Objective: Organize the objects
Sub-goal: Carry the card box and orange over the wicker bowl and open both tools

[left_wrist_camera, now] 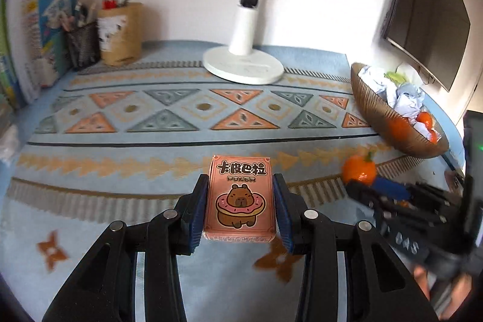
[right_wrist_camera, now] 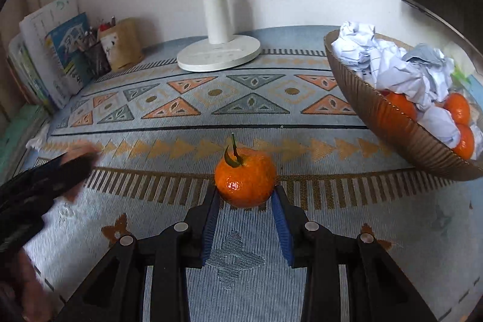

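My left gripper (left_wrist_camera: 240,186) is shut on a pink poker card box (left_wrist_camera: 240,196) with a capybara picture, held above the patterned cloth. My right gripper (right_wrist_camera: 245,193) is shut on an orange tangerine (right_wrist_camera: 246,181) with a green stem, just above the cloth. The tangerine also shows in the left wrist view (left_wrist_camera: 359,169), with the right gripper (left_wrist_camera: 359,186) on it. The left gripper shows blurred at the left of the right wrist view (right_wrist_camera: 75,168). A brown ribbed bowl (right_wrist_camera: 401,135) at the right holds crumpled paper (right_wrist_camera: 389,65) and more tangerines (right_wrist_camera: 457,110).
A white lamp base (left_wrist_camera: 243,65) stands at the back middle. A mesh pen cup (left_wrist_camera: 83,46) and a brown holder (left_wrist_camera: 120,33) stand at the back left beside upright books (left_wrist_camera: 36,29). A dark monitor (left_wrist_camera: 428,20) hangs at the right.
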`<state>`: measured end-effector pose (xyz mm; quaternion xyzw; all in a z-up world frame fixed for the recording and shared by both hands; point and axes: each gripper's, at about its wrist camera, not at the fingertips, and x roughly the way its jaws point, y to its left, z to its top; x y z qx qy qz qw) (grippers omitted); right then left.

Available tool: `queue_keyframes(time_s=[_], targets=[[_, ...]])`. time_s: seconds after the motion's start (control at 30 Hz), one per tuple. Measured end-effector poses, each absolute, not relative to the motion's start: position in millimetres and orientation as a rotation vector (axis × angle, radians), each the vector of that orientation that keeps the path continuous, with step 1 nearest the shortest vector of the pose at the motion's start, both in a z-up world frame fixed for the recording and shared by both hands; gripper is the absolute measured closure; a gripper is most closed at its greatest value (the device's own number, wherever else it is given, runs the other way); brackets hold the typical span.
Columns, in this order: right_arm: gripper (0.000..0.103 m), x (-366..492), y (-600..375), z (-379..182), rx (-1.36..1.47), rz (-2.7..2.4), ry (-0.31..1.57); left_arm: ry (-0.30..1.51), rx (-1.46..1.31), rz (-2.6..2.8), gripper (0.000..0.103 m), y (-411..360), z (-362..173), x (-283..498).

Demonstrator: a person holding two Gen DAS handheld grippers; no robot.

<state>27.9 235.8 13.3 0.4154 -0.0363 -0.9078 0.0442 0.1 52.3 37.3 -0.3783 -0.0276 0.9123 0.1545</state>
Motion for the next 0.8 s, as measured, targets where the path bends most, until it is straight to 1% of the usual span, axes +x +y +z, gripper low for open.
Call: queue_keyframes(time_s=[0.1, 0.2, 0.27, 0.3, 0.43, 0.5, 0.6, 0.7, 0.73, 0.8], targets=[[0.068, 27.1, 238.3, 10.7, 1.276, -2.738, -0.153, -0.087, -1.125, 2.607, 0.065, 56.2, 29.9, -5.7], [0.061, 26.8, 239.4, 11.3, 1.285, -2.731, -0.175, -0.106, -1.189, 2.606, 0.065, 54.7, 23.7, -9.2], [0.04, 26.5, 238.3, 13.5, 1.294, -2.77, -0.162, -0.106, -1.236, 2.618, 0.065, 53.6, 19.4, -12.7], [0.038, 26.2, 236.3, 15.6, 1.28, -2.779, -0.149, -0.081, -1.241, 2.627, 0.065, 56.3, 19.1, -12.2], [0.038, 22.5, 226.9, 19.3, 1.248, -2.775, -0.112, 0.034, -1.262, 2.661, 0.064, 68.7, 18.9, -11.8], [0.038, 20.4, 222.6, 16.9, 1.272, -2.79, -0.068, 0.05, -1.265, 2.666, 0.064, 69.9, 18.7, -11.6], [0.04, 20.9, 225.2, 17.0, 1.266, -2.804, -0.084, 0.044, -1.265, 2.664, 0.064, 69.6, 18.3, -11.9], [0.053, 18.5, 228.9, 15.9, 1.279, -2.79, -0.108, 0.057, -1.268, 2.668, 0.064, 70.5, 17.8, -11.5], [0.063, 16.7, 229.9, 15.1, 1.291, -2.782, -0.102, 0.057, -1.269, 2.669, 0.064, 71.0, 17.8, -11.6], [0.064, 16.2, 232.1, 15.7, 1.289, -2.783, -0.118, 0.06, -1.27, 2.669, 0.064, 71.8, 17.7, -11.5]])
